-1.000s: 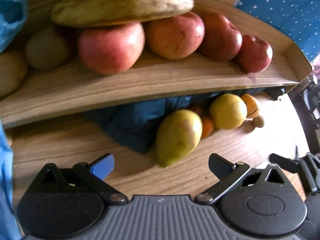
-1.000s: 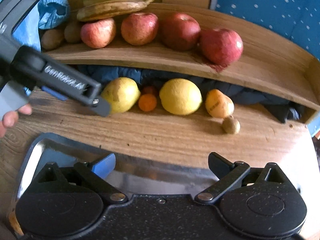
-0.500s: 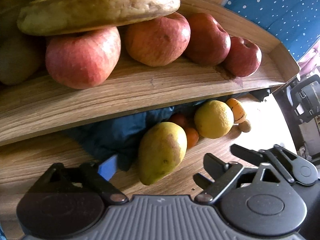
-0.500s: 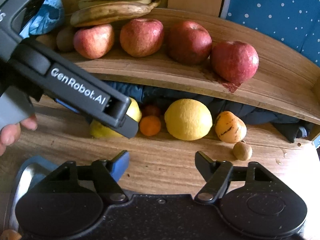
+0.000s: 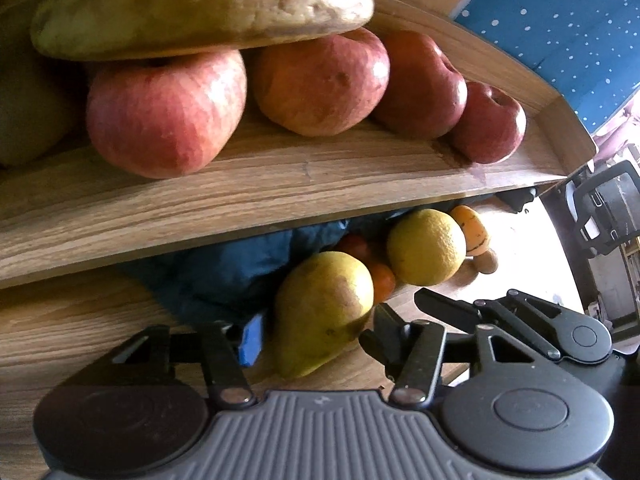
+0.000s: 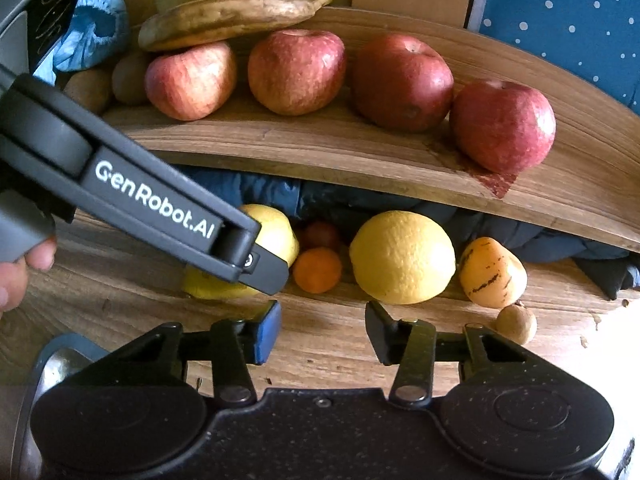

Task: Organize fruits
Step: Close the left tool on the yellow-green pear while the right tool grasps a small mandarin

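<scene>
A yellow-green pear lies on the wooden table under a wooden shelf. My left gripper is open with its fingers on either side of the pear; whether they touch it I cannot tell. In the right wrist view the left gripper covers part of the pear. My right gripper is open and empty, just short of a small orange and a big lemon. An orange striped fruit and a small brown fruit lie to the right.
Several red apples and bananas sit on the shelf, with brown kiwis at its left end. Dark blue cloth is bunched under the shelf behind the fruit. A metal tray edge shows at lower left.
Both grippers have moved forward toward the fruit row. The left gripper's fingers have narrowed around the pear; the right gripper's fingers have also narrowed and left the metal tray behind.
</scene>
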`<state>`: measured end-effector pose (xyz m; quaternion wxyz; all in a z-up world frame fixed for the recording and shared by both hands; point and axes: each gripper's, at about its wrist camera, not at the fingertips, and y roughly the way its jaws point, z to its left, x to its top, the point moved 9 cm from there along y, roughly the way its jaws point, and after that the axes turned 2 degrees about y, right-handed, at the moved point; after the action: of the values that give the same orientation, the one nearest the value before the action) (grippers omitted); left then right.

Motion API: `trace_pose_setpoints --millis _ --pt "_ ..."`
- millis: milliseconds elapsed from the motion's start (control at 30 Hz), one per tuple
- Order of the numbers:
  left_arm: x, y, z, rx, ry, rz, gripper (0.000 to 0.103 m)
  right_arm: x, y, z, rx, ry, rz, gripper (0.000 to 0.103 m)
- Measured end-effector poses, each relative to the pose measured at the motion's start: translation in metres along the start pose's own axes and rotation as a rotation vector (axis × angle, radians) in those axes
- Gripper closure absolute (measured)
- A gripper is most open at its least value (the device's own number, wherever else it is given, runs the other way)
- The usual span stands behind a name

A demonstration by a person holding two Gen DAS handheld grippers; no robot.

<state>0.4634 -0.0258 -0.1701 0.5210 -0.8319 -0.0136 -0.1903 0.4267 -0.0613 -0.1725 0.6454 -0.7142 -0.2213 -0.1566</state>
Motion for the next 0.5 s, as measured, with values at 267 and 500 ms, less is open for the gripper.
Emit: trace_pose_setpoints --millis 267,500 --pt "0.002 0.006 0.001 -0.004 -0.017 0.000 0.044 0.007 0.012 0.000 0.018 -0.020 0.006 0.057" --pt "0.002 0.007 0.005 -0.001 -0.025 -0.006 0.046 0.013 0.021 0.002 0.018 -0.028 0.005 0.060"
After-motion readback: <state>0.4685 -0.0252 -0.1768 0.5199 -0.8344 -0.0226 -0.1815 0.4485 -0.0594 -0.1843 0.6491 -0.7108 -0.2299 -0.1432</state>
